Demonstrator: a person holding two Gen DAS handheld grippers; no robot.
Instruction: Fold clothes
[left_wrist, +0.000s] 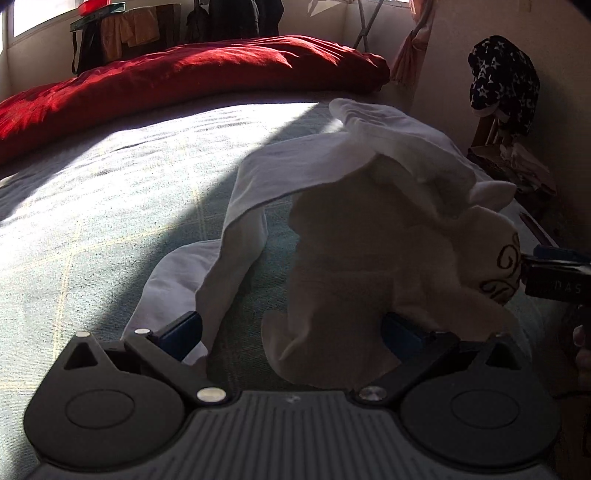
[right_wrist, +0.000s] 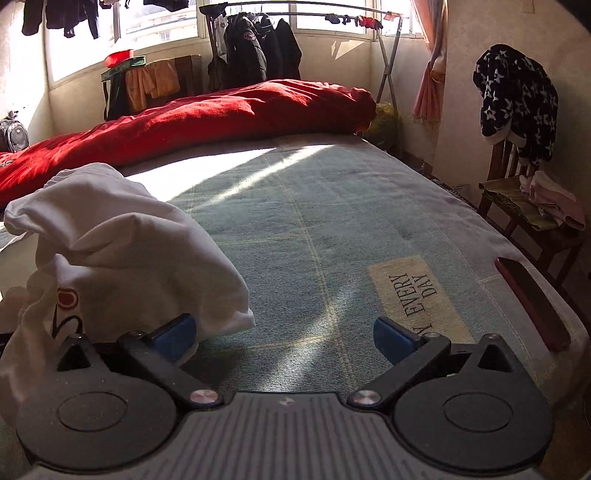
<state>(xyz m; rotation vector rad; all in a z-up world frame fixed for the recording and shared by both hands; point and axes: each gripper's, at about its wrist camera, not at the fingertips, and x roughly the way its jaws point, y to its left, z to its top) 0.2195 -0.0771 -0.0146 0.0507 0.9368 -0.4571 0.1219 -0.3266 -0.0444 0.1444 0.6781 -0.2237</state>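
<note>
Grippers come first. On the left gripper (left_wrist: 291, 328) the two blue fingers (left_wrist: 183, 332) are spread wide apart. A white shirt (left_wrist: 369, 236) hangs down in the gap between them, but the fingers do not pinch it. The cloth drapes over the right finger and hides most of it.

On the right gripper (right_wrist: 284, 334) the fingers are also spread wide apart, and only the bed shows in the gap between them. The same white shirt (right_wrist: 122, 240) is bunched up just beside its left finger (right_wrist: 175, 336) and touches it on the outside. A red and black print shows on the cloth there.

In the left view, the right gripper (left_wrist: 554, 269) comes in from the right edge and touches the printed part of the shirt. I cannot tell from there if it grips the cloth.

The shirt is crumpled and partly lifted, and one end trails down onto the bed (right_wrist: 314, 206). The bed has a pale blue-green cover with thin lines and a patch that reads "EVERY DAY" (right_wrist: 417, 291). A dark red phone (right_wrist: 532, 306) lies near the bed's right edge.

Farther back, a red blanket (right_wrist: 207, 114) lies across the bed. A chair (right_wrist: 532, 206) with a star-print cloth (right_wrist: 517, 99) stands by the wall. Dark coats (right_wrist: 258, 51) hang on a rack by the window.
</note>
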